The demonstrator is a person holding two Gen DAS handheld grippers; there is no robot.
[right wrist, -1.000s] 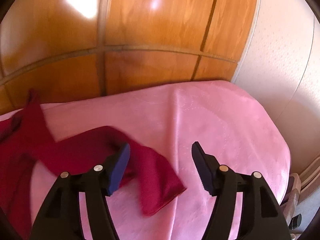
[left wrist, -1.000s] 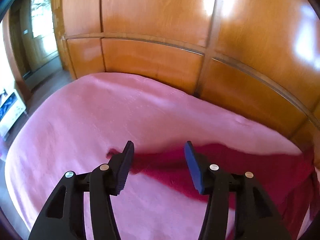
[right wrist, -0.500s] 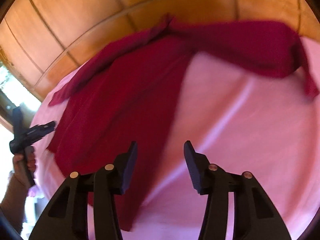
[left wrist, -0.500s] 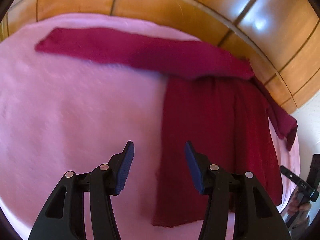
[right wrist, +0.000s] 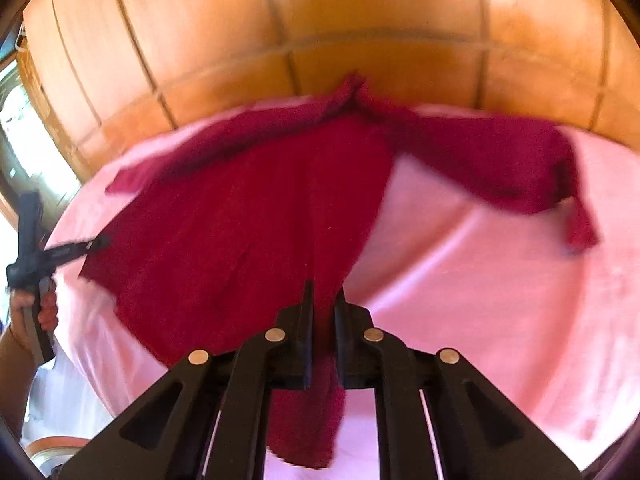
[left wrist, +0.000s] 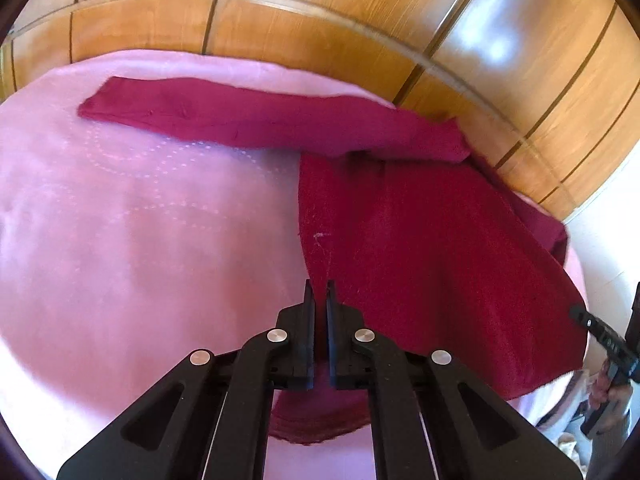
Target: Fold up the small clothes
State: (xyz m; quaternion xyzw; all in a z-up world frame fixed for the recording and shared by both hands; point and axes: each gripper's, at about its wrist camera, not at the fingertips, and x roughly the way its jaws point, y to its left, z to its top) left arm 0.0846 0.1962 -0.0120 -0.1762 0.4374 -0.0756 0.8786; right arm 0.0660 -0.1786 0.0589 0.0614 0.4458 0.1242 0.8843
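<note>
Dark-red knit sweater point(left wrist: 420, 240) stretches away from us, both grippers point(left wrist: 319, 286) point(right wrist: 324, 288) just clamped on its near hem corners.

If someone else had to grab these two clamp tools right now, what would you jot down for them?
Left gripper: jaws have just closed, pinching the red garment's lower edge on its side.
Right gripper: also just closed on the garment's other lower corner.
Garment lies spread on the pink cover, body flat, one sleeve stretched out along the wooden panel, the other sleeve bunched.
Done: both grips look taken.
Left: no fold made yet; probably lift the hem over toward the sleeves.
</note>
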